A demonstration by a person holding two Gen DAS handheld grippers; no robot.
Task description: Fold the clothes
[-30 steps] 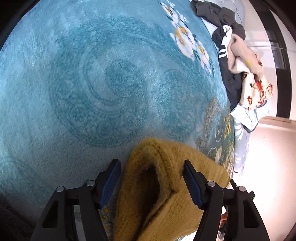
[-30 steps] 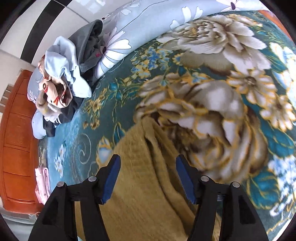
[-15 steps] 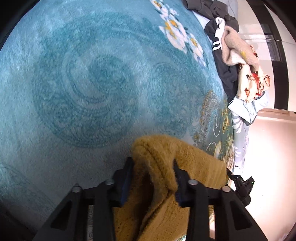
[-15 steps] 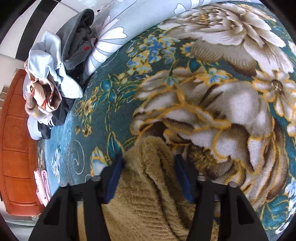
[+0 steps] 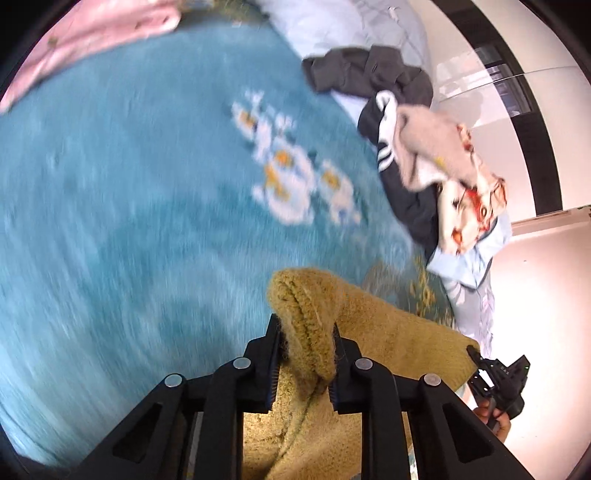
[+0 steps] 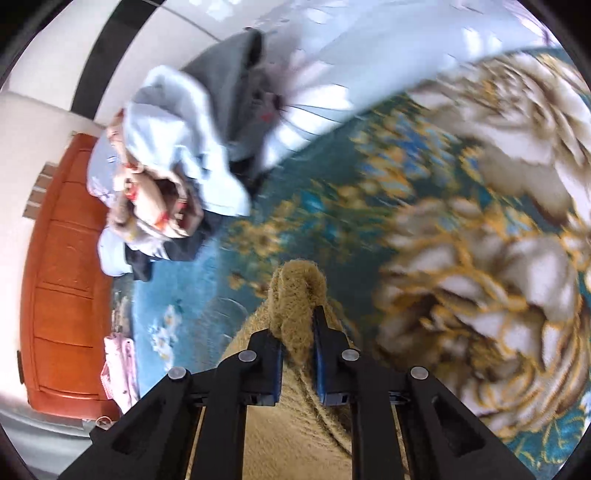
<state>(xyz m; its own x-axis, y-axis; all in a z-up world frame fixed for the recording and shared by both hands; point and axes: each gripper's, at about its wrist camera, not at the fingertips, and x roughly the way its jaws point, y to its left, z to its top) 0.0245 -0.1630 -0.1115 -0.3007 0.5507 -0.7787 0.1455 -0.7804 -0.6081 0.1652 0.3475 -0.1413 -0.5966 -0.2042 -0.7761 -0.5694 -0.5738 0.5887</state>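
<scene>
You are seeing the blue blanket (image 5: 122, 206) smearing into motion blur, its white flowers (image 5: 291, 177) losing their outlines. The mustard sweater (image 5: 388, 332) is running off the near edge, and the pink garment (image 5: 85, 33) is being cropped far left.

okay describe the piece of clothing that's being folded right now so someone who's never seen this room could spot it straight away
Start from the big teal floral blanket that covers the bed. On its near side lies a mustard-yellow knitted sweater, with the left gripper and the right gripper each pinching a bunched edge of it. It is the only yellow, fuzzy knit; the heap of clothes farther back is grey, black, cream and pale blue.
</scene>
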